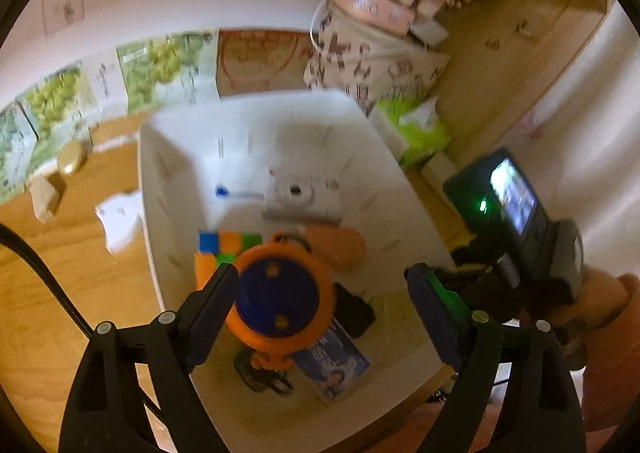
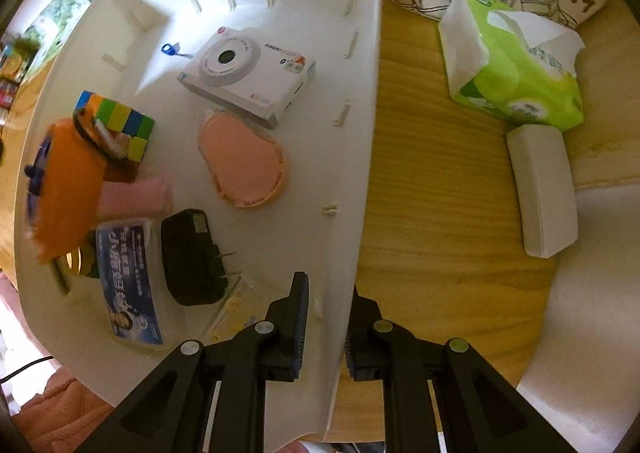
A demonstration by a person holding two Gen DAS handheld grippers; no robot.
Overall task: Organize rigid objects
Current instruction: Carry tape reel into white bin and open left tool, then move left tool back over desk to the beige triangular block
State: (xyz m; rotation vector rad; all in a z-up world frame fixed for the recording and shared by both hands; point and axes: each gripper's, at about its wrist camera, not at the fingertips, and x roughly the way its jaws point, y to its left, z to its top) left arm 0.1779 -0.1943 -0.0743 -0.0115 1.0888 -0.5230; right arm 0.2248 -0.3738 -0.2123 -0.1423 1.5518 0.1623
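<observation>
Left wrist view: left gripper (image 1: 322, 289) jaws spread wide over the white bin (image 1: 160, 157); orange-and-blue round toy (image 1: 280, 293) sits between them, touching the left finger only, above the Rubik's cube (image 1: 220, 247). Right gripper (image 2: 326, 317) clamped on the bin's near right wall. Toy camera (image 2: 248, 79) lies at the far end.

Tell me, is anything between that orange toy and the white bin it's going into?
Nothing visible blocks it. The orange toy is over the white bin, above the colour cube and blue box.
</observation>
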